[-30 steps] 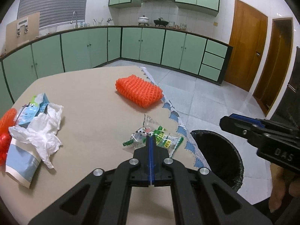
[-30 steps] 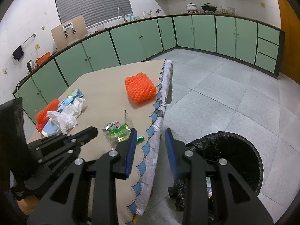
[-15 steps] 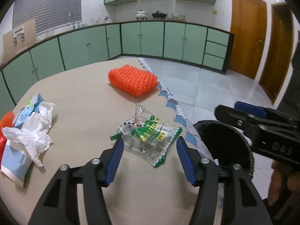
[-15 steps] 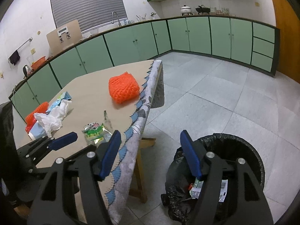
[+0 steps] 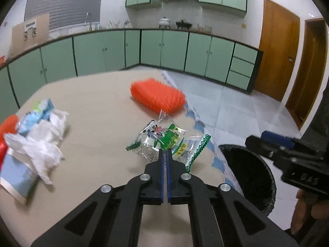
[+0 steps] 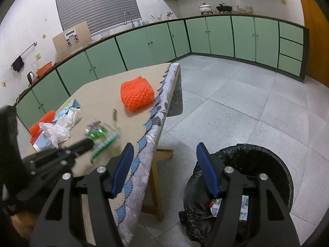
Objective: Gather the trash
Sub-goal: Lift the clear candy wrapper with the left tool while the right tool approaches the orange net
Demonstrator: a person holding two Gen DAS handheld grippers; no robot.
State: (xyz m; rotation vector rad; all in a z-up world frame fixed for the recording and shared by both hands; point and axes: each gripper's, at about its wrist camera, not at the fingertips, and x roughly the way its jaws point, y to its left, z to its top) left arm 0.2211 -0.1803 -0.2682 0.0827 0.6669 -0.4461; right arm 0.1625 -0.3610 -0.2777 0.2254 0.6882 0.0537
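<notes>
**Left gripper pinches the snack wrapper near the bin**

The left gripper [image 5: 164, 151] is squeezed tight on the near edge of the clear snack wrapper [image 5: 164, 142]. The wrapper lies on the table [image 5: 98, 123], close to the edge that faces the black trash bin [image 6: 267, 164].

The wrapper looks thin, light and crinkly. It will likely bend and flop when lifted, and it may be slippery, so a firm pinch on a flat edge seems best.

The right gripper [image 6: 164, 164] is above the gap between the table and the bin. Its jaws are closing a little, with nothing between them.

The left view shows the pinch up close, and the orange net [image 5: 157, 94] on the far side of the wrapper from the bin. It also shows a white crumpled bag [image 5: 41, 135] farther from the bin.

Only the right view looks down into the bin, where some packets [image 6: 218, 205] already lie. There the wrapper is blurry.
</notes>
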